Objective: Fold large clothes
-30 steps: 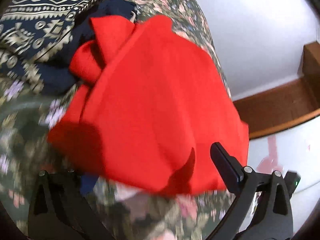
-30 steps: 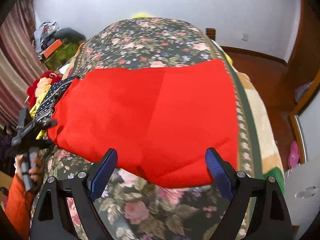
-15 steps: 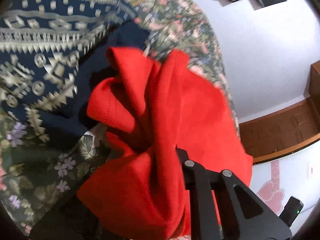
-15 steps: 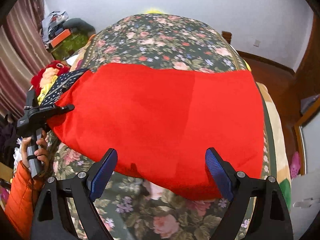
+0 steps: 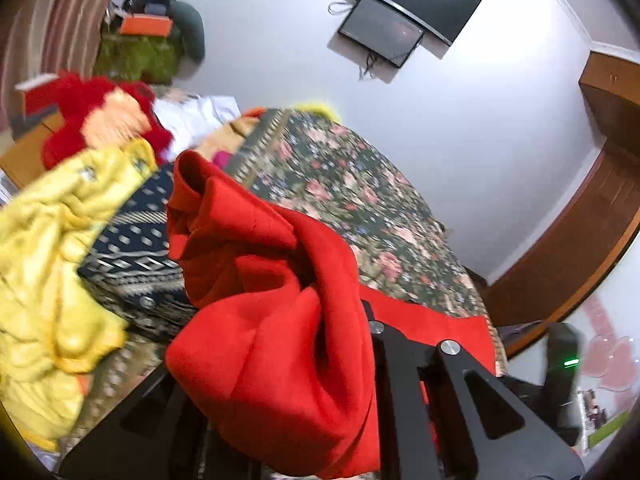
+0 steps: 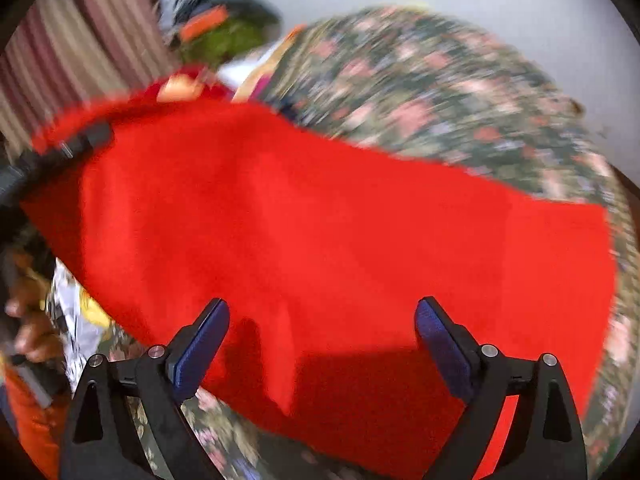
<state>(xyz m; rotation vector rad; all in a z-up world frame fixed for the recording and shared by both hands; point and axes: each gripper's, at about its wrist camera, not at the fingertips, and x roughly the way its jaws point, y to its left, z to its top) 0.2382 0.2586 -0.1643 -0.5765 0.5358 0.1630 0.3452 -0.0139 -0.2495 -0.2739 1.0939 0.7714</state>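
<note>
The red cloth (image 6: 340, 232) lies spread across the near part of the bed (image 5: 360, 200), its far edge running straight over the flowered cover and its right edge stopping short of the bed's right side. One corner is gathered up off the bed in the left tool (image 5: 360, 320), whose jaws are closed tight on a thick bunch of folds; the rest trails down flat behind it. The right tool (image 6: 320, 340) hangs over the near edge of the cloth with its blue pads (image 6: 200, 344) spread wide and nothing between them. In the right wrist view the left tool shows at the cloth's far left corner, with a hand (image 6: 28, 332) on its grip below.

Beyond the cloth the flowered cover is bare to the far end of the bed. The left side is crowded: a yellow garment (image 5: 52, 264), a dark patterned cloth (image 5: 132, 256) and a red plush toy (image 5: 100, 120) lie just beside the lifted corner.

A white wall (image 5: 460, 120) stands behind the bed with a dark screen (image 5: 408, 16) mounted on it. Striped curtains (image 6: 80, 48) hang at the left, and brown wood flooring (image 5: 568, 248) runs along the right.
</note>
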